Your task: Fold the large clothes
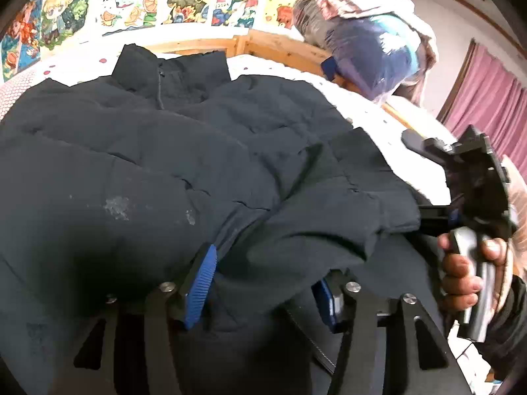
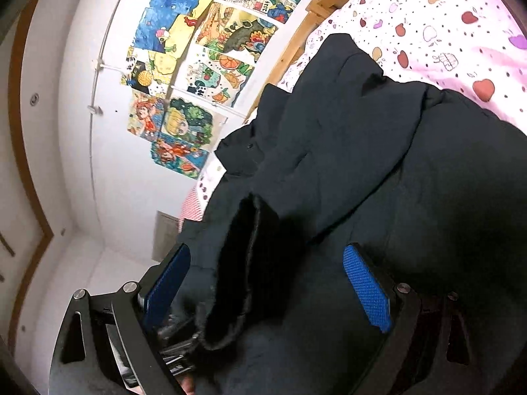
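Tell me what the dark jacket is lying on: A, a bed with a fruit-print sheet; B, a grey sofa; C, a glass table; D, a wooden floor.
A: the jacket is spread over a sheet printed with apples, inside a wooden bed frame.

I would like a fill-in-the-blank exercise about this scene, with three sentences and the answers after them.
1. The jacket lies on a ____ with an apple-print sheet.
2. The pads of the left gripper are ____ in colour.
3. The wall behind the bed is hung with colourful ____.

Answers: bed; blue; drawings
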Available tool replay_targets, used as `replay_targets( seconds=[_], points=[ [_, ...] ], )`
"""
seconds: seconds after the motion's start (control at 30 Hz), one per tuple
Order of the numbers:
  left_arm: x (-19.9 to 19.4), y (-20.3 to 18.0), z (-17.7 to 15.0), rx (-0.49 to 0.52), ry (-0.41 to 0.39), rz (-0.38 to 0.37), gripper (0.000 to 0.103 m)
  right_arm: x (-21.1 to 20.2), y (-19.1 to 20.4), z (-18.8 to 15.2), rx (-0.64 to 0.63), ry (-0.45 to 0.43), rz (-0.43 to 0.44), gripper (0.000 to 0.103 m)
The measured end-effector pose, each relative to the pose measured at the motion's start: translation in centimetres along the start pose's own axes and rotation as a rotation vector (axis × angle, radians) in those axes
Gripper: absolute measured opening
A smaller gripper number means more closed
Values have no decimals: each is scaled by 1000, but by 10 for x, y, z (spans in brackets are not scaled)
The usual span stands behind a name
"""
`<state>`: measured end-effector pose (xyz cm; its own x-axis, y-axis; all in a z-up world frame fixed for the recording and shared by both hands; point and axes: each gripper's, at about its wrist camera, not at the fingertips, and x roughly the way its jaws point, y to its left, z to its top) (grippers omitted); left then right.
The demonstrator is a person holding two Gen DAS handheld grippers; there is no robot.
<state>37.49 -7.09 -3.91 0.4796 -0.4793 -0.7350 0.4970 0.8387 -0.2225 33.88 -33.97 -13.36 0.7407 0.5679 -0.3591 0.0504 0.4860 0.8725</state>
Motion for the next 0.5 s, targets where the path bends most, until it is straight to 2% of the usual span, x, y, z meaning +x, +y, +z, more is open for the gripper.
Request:
replay_targets(
  seconds=[0.03, 0.07, 0.1, 0.2, 0.23, 0.27, 0.3, 0.37, 0.43, 0.5],
  points=[
    [-2, 1, -1, -6, -10, -30, 65, 2, 1, 0, -2, 9, 2, 92],
    [-5, 2, -2, -12, -20, -60, 77, 4, 0, -1, -7, 19, 0, 92],
    [-9, 2, -3, -21, -38, -90, 83, 10, 2, 0, -15, 39, -17, 92],
    [-20, 2, -6, -38, -78, -127, 85, 18, 1, -2, -48, 72, -77, 90],
    [-24, 2, -7, -49, -91, -134, 85, 21, 4, -1, -63, 81, -88, 83],
    [-29, 3, -8, -61, -109, -136, 85, 22, 5, -1, -70, 89, -91, 69],
    [-38, 4, -9, -73, -133, -121, 85, 25, 6, 0, -69, 103, -92, 61],
    [-58, 4, -11, -88, -189, -89, 85, 29, 5, 2, -60, 135, -100, 28],
    [-80, 5, -9, -97, -244, -18, 85, 32, 11, 1, -106, 156, -151, 10],
    [-97, 7, 0, -92, -267, 95, 87, 30, 21, 3, -171, 172, -162, 6]
  ],
)
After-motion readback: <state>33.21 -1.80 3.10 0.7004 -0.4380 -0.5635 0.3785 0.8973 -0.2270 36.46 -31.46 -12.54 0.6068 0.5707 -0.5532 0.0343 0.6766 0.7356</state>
